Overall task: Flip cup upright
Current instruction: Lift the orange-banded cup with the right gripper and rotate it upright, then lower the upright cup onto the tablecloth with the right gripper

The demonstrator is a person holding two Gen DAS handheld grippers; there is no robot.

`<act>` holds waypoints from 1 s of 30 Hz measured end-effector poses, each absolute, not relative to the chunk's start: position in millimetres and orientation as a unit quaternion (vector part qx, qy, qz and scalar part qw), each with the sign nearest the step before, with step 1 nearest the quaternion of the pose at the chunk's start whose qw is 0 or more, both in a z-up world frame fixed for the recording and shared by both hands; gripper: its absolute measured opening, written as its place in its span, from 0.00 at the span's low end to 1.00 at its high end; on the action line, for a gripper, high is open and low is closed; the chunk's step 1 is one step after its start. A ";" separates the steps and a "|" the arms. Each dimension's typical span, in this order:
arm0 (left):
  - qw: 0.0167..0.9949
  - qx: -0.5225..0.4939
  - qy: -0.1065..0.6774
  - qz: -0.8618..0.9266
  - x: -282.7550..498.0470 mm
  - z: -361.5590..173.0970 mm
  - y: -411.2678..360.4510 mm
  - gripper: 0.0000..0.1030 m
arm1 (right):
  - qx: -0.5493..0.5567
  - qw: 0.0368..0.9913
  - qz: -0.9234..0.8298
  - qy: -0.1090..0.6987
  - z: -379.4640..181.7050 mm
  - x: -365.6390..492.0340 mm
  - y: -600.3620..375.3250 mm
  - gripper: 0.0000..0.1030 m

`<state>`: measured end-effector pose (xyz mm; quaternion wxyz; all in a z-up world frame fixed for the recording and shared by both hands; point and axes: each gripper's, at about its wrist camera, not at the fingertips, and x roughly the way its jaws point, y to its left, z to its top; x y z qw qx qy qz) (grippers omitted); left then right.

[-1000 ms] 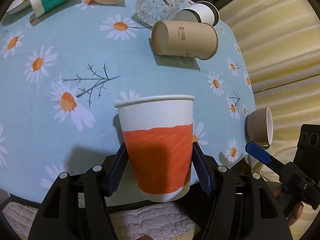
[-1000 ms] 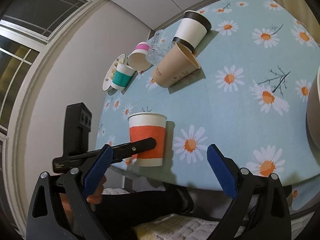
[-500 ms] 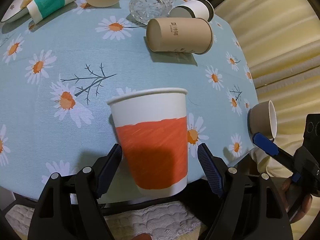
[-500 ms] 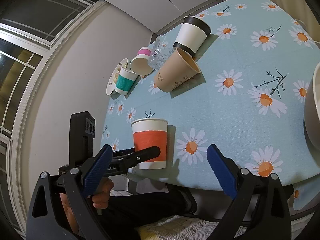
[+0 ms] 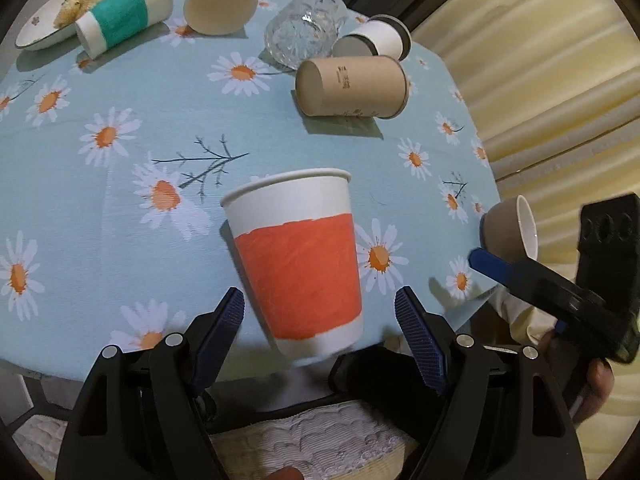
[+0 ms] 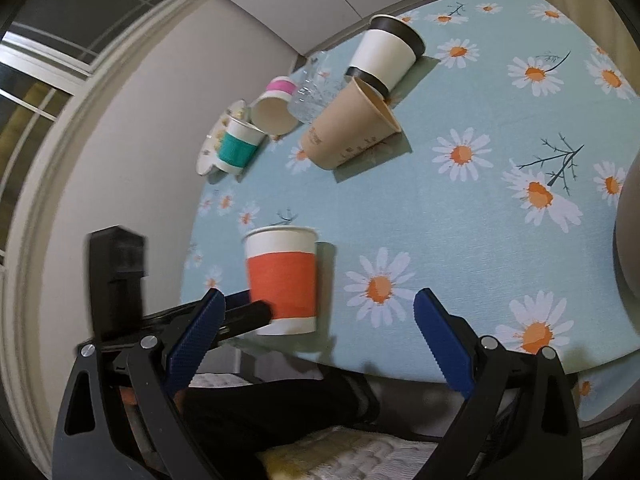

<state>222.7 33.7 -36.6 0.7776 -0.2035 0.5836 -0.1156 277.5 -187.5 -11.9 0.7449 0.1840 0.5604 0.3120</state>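
A white paper cup with an orange band [image 5: 298,264] stands upright near the table's front edge; it also shows in the right wrist view [image 6: 282,280]. My left gripper [image 5: 320,320] is open, its blue pads apart from the cup on both sides, just in front of it. My right gripper [image 6: 316,332] is open and empty, over the table's edge to the cup's right. A grey cup [image 5: 508,228] lies on its side at the right edge, close to the right gripper's finger.
Lying on the daisy tablecloth [image 5: 120,92] at the back: a brown paper cup [image 5: 352,86], a white cup with dark rim [image 5: 376,42], a glass jar [image 5: 306,32], a pink-banded cup [image 5: 220,4], a teal-banded cup [image 5: 124,16], and a plate of food [image 5: 52,20].
My left gripper has opened, let go of the orange cup and drawn back from it. The cup stays standing on the table. The right gripper has shifted slightly.
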 end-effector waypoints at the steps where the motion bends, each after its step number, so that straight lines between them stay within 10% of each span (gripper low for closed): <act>1: 0.779 -0.207 0.579 -0.118 219.1 -35.3 37.5 0.74 | 0.180 0.742 0.314 0.564 -12.8 279.8 -182.8 0.92; 30: 0.809 -0.320 0.477 -0.123 132.7 -46.0 118.1 0.74 | -0.041 0.690 0.285 0.664 -49.5 306.7 -53.1 0.63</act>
